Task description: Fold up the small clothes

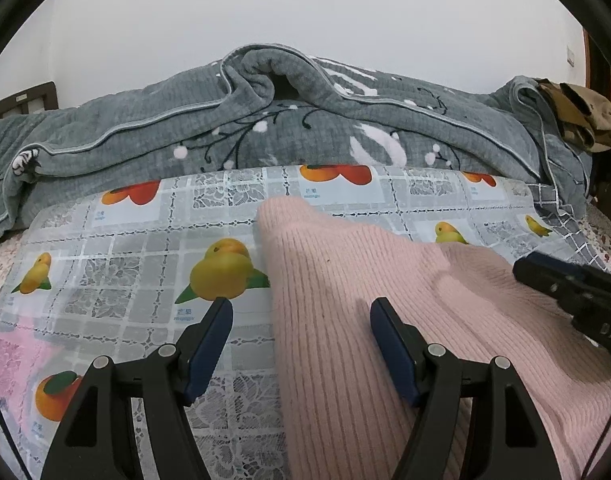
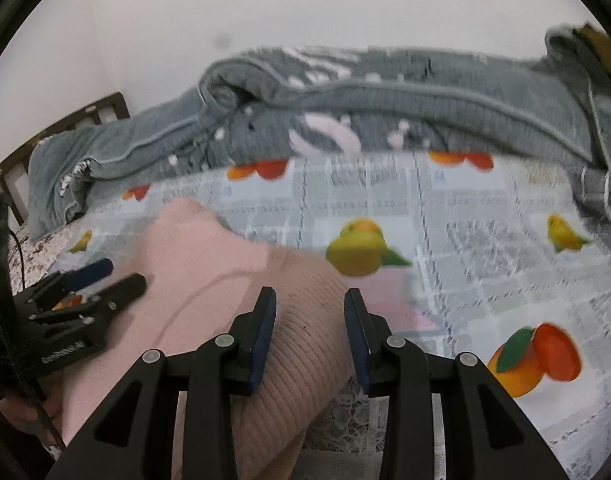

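A pink ribbed knit garment [image 1: 385, 300] lies folded on the fruit-print tablecloth [image 1: 125, 272]. My left gripper [image 1: 301, 306] is open, its fingers straddling the garment's left edge just above the cloth. In the right wrist view the garment [image 2: 209, 272] fills the lower left. My right gripper [image 2: 310, 298] is open with the garment's ribbed right end between its fingers. The left gripper also shows in the right wrist view [image 2: 117, 274], and the right gripper's tip shows in the left wrist view [image 1: 521, 272].
A crumpled grey blanket [image 1: 265, 120] with a floral pattern lies along the far side against a white wall. A brown cloth [image 1: 577, 116] sits at the far right. A dark bed frame [image 2: 65, 120] shows at the left.
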Tool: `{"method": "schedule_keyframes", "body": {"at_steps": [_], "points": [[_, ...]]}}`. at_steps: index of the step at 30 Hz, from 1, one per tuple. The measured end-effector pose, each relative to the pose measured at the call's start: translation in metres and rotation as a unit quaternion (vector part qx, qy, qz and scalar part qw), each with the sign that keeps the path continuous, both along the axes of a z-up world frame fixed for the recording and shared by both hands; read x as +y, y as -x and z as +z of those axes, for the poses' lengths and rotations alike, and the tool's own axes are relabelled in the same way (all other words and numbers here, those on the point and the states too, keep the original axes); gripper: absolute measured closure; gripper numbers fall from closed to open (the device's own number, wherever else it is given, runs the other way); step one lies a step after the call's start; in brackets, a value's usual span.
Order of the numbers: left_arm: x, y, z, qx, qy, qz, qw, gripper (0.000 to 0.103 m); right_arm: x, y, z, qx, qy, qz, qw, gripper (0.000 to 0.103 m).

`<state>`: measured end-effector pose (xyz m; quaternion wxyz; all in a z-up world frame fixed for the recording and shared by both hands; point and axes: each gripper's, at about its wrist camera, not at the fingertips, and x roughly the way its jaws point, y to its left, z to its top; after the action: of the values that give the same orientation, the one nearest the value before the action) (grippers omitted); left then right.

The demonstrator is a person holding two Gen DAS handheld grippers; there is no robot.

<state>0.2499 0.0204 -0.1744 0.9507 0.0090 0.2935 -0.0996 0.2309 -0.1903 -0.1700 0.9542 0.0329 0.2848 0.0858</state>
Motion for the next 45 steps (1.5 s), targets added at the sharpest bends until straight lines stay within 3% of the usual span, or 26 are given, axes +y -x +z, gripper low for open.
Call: {"method": "schedule_keyframes", "body": {"at_steps": [3, 9, 16, 22, 26, 31, 35, 40, 45], "points": [[0.002, 0.009, 0.003, -0.008, 0.002, -0.007, 0.9999, 0.033, 0.004, 0.012, 0.008, -0.018, 0.016, 0.009, 1.000, 0.068], [0.008, 0.032, 0.008, -0.009, 0.013, -0.027, 0.9995, 0.033, 0.007, 0.046, 0.006, 0.018, 0.003, 0.029, 0.999, 0.068], [0.003, 0.064, 0.002, -0.002, 0.012, -0.052, 0.9986, 0.033, 0.021, 0.070, -0.014, 0.031, 0.069, 0.014, 0.997, 0.068], [0.009, 0.087, 0.000, 0.001, 0.030, -0.049, 0.9983, 0.033, 0.032, 0.080, -0.022, 0.004, 0.129, -0.010, 0.992, 0.069], [0.011, 0.091, -0.002, 0.003, 0.031, -0.057, 0.9979, 0.033, 0.020, 0.083, -0.012, 0.022, 0.103, -0.006, 0.994, 0.068], [0.017, 0.096, -0.001, 0.009, 0.041, -0.072, 0.9965, 0.033, 0.003, 0.118, 0.007, 0.014, 0.068, 0.005, 0.998, 0.067], [0.023, 0.117, -0.010, 0.016, 0.049, -0.093, 0.9943, 0.033, -0.007, 0.145, 0.009, 0.013, 0.033, 0.020, 0.999, 0.065], [0.029, 0.151, -0.026, 0.025, 0.070, -0.120, 0.9899, 0.033, -0.007, 0.167, 0.002, 0.008, 0.036, 0.032, 0.999, 0.065], [0.012, 0.163, -0.037, 0.029, 0.030, -0.119, 0.9920, 0.033, 0.003, 0.174, -0.003, 0.004, 0.040, 0.053, 0.998, 0.065]]}}
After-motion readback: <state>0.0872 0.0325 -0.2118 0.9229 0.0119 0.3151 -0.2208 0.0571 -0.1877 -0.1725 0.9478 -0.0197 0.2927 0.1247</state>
